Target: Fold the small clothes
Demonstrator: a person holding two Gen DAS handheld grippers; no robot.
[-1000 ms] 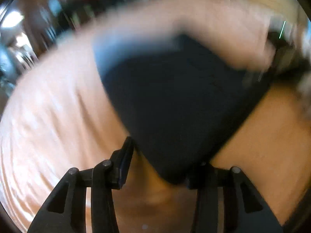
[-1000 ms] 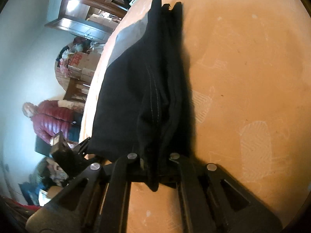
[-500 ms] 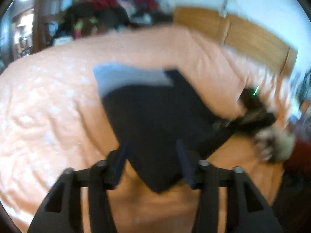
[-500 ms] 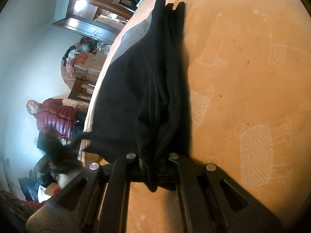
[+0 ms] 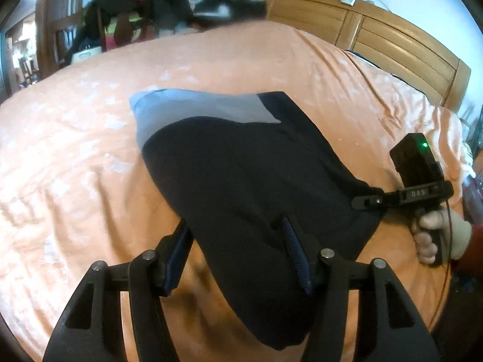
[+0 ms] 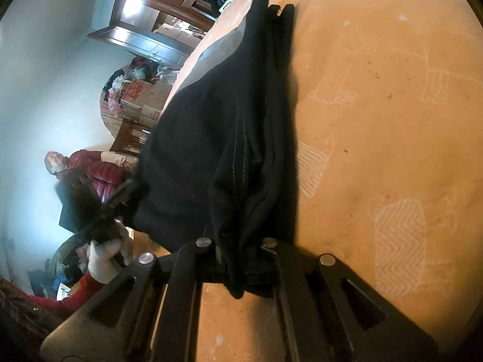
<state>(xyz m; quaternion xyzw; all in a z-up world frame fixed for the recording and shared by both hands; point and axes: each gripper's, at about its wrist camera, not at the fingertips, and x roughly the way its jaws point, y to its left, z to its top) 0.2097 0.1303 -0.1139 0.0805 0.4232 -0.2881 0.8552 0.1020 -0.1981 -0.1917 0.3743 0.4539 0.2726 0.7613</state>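
Since a second ago the left gripper (image 5: 238,253) has let go of the garment (image 5: 247,181) and drawn back: its jaws now stand wide apart, one finger on each side of the near corner, and nothing is between them. Over the same second the right gripper (image 6: 240,267) has not shifted; it remains clamped on a bunched edge of the black cloth, with several layers pinched between its fingers.

On the orange bedspread (image 5: 69,157) the garment lies partly folded. It is dark, with a grey band (image 5: 208,108) at its far end, and its near corner droops toward the bed's near edge. From the left camera, the right gripper (image 5: 365,201) holds the cloth's right-hand corner, near the bed's right edge.

A fold looks laid and the left side released, so the step in hand is likely regripping for the next fold. That calls for the left jaws to close on the near corner while the right keeps tension, then both carry the edge across toward the grey band.
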